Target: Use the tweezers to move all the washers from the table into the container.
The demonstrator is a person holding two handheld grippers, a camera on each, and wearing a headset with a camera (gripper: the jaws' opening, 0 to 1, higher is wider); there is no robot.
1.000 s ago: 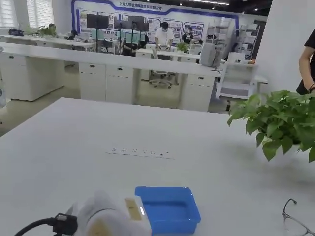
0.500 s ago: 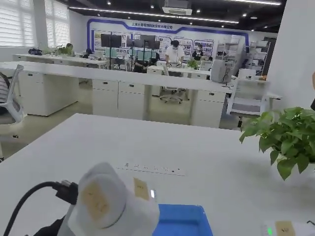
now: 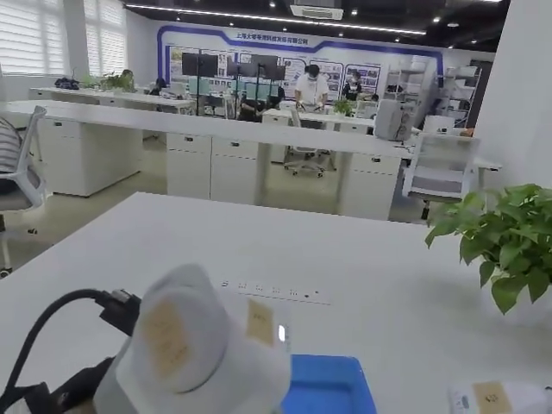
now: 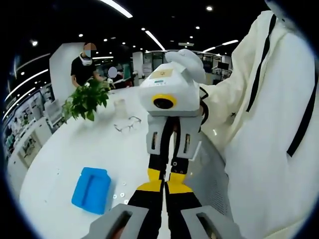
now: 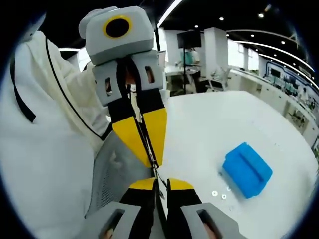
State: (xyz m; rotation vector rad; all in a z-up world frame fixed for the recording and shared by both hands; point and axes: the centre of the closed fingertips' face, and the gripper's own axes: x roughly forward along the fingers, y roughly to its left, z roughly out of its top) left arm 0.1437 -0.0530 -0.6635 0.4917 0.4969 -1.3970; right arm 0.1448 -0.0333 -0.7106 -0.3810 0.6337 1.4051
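Left tool (image 3: 194, 345) higher, closer than before.

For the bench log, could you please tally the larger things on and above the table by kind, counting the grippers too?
Blue container: 1
Potted plant: 1
Pair of glasses: 1
Grippers: 2, the left gripper and the right gripper
Total: 5

Container (image 5: 246, 169) on table (image 5: 209, 124), washers (image 5: 215, 193) beside it
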